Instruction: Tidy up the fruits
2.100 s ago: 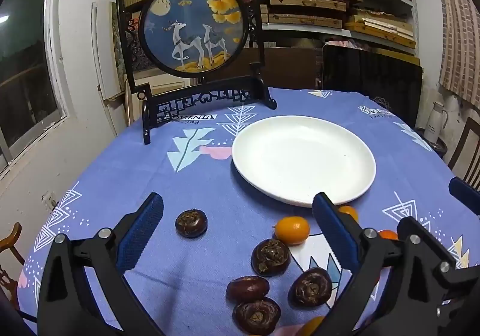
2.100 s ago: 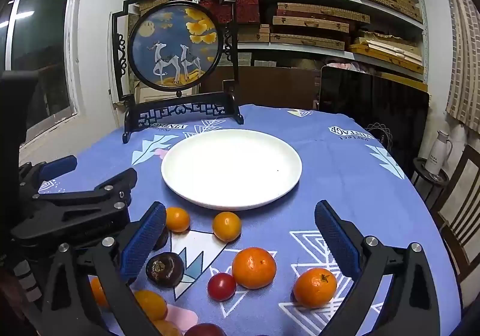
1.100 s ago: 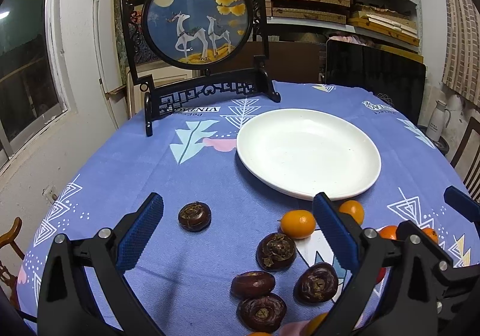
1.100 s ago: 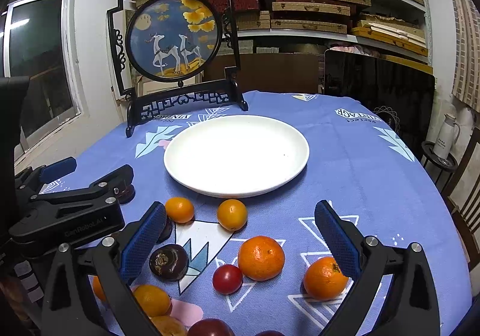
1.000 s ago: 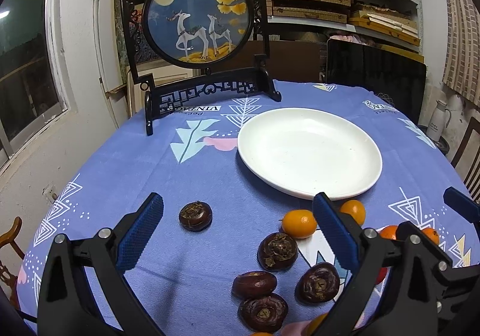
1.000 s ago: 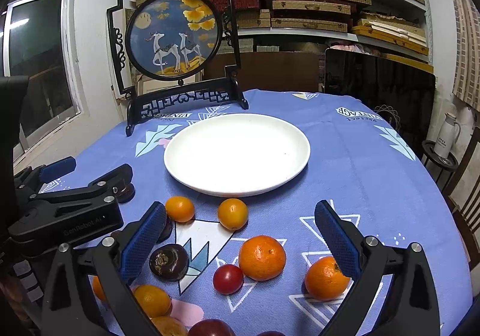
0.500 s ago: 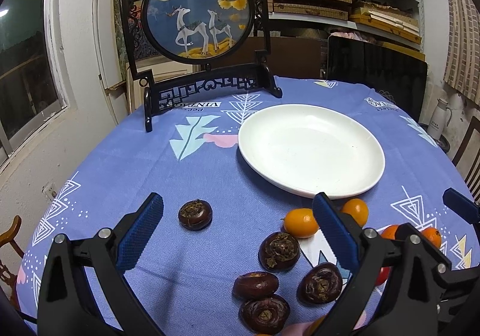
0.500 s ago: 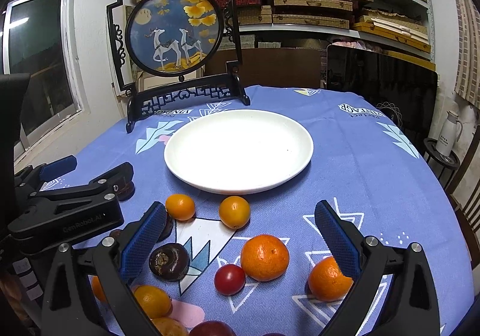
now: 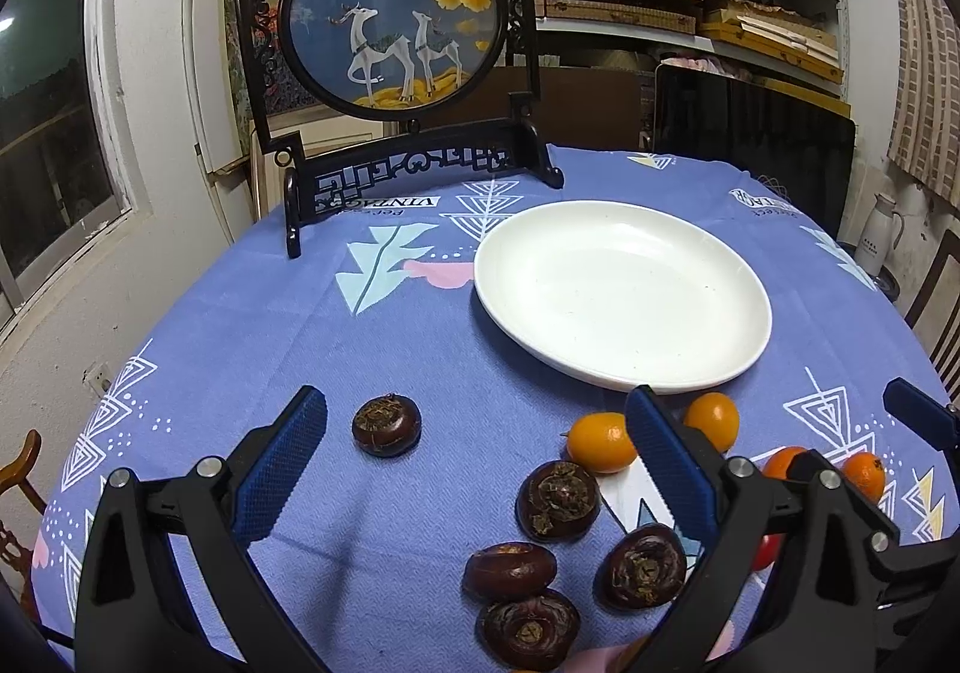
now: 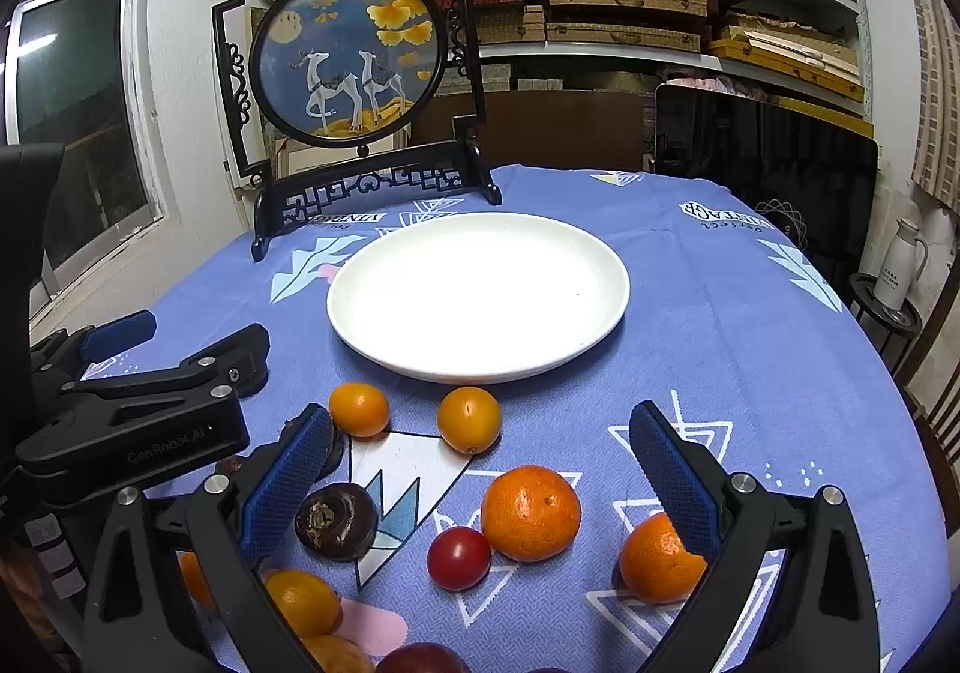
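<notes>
An empty white plate sits mid-table. In the left wrist view, several dark water chestnuts and one lone chestnut lie near my open left gripper, with small kumquats beyond. In the right wrist view, my open right gripper hovers over two tangerines, a cherry tomato, kumquats and a chestnut. Both grippers are empty. The left gripper also shows at the left of the right wrist view.
A framed round deer picture on a black stand stands behind the plate. A blue patterned cloth covers the round table. Shelves of boxes, a dark chair back and a white flask lie beyond.
Both grippers have eased slightly lower and closer to the fruit; the plate and picture appear a little higher in view. Both stay open and no fruit has moved.
</notes>
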{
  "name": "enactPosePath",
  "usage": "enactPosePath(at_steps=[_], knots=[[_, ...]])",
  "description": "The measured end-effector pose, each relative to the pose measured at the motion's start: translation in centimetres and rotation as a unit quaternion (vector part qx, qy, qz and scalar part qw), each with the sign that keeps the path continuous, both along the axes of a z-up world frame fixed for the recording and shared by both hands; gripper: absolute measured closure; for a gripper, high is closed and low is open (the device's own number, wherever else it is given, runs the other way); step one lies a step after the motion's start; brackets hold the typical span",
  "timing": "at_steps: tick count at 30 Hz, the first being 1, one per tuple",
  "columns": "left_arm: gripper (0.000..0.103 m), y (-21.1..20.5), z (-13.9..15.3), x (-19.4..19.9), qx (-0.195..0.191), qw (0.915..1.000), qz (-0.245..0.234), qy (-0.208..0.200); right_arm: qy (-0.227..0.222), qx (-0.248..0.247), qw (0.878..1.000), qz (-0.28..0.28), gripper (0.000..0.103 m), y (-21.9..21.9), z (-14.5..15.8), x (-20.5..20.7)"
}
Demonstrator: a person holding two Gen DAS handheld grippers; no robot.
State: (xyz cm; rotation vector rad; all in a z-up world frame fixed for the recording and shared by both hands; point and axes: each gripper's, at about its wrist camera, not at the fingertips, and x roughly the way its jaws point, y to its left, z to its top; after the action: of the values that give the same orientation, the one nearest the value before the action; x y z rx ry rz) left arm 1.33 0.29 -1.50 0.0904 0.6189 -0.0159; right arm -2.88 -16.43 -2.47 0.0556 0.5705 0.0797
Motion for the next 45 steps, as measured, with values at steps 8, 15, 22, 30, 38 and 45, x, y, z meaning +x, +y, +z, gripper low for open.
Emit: enactPosePath(at_steps=[8, 15, 22, 30, 38, 45], knots=[[0.005, -0.1, -0.1, -0.1, 0.0, 1.0, -0.001, 0.003, 0.001, 0.0, 1.0, 0.0, 0.003, 0.0, 0.0, 0.0], [0.005, -0.1, -0.1, -0.1, 0.0, 1.0, -0.002, 0.004, 0.001, 0.001, 1.0, 0.0, 0.003, 0.0, 0.1, -0.1], [0.005, -0.2, 0.0, -0.7, 0.002, 1.0, -0.004, 0.001, -0.001, 0.001, 1.0, 0.002, 0.003, 0.2, 0.1, -0.3], [0.005, 0.9, 0.6, -1.7, 0.009, 0.9999, -0.008, 0.0, -0.01, -0.011, 1.0, 0.017, 0.003, -0.3, 0.7, -2.3], [0.005, 3.7, 0.4, -5.4, 0.033, 0.9979, -0.056, 0.007, 0.015, -0.048, 0.997, 0.065, 0.003, -2.4, -0.3, -6.6], [0.005, 3.8, -2.6, -9.5, 0.055, 0.9815, -0.169, 0.07, 0.093, -0.046, 0.984, 0.143, 0.003, -3.0, -3.1, -11.5]])
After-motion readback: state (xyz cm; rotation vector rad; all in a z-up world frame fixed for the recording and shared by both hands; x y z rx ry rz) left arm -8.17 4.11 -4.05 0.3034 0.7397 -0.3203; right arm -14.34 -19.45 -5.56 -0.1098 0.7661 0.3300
